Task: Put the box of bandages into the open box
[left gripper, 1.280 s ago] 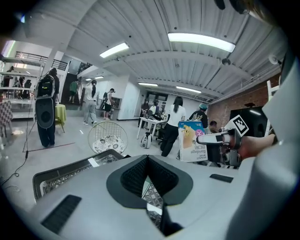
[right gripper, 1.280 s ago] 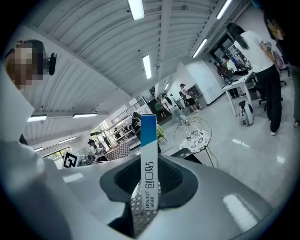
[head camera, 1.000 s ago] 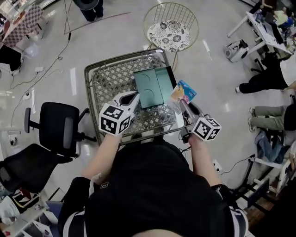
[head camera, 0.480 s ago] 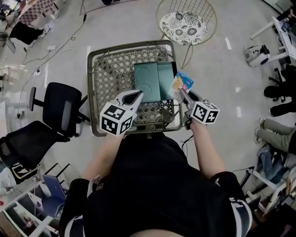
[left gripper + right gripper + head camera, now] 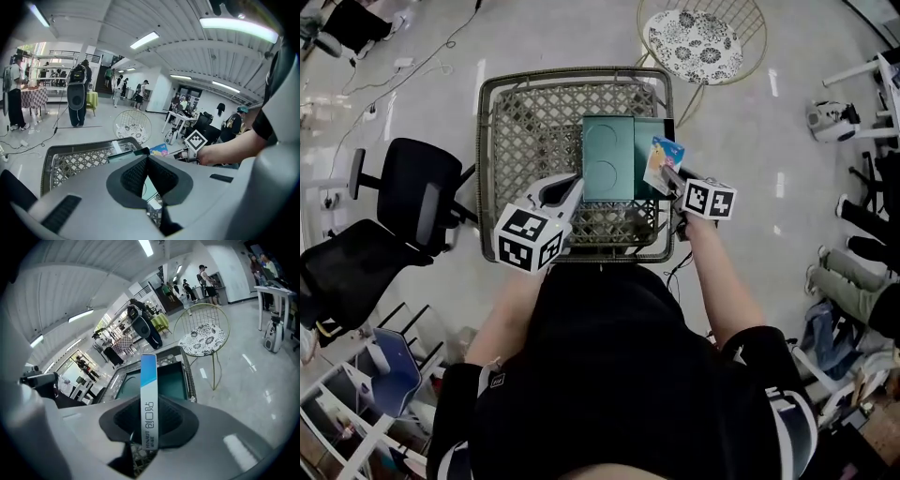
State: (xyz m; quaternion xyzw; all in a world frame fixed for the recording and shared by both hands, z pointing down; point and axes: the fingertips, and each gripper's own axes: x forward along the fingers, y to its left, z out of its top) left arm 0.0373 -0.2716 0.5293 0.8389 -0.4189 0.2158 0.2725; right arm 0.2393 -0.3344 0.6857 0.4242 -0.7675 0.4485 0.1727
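bandage box (image 5: pixel 148 399) clamped edge-on in your right gripper (image 5: pixel 669 177); thin hold, could twist and miss the open box (image 5: pixel 606 157).

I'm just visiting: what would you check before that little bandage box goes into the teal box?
1. Grip: right gripper is shut on the box of bandages, held edge-on: ok.
2. Target: the open box lies open in the wire cart: ok.
3. Alignment: bandages sit at the opening's right edge in the head view: cannot tell.
4. Way clear: left gripper shut, empty, left of the open box: ok.
5. Bandages already inside: not ok.
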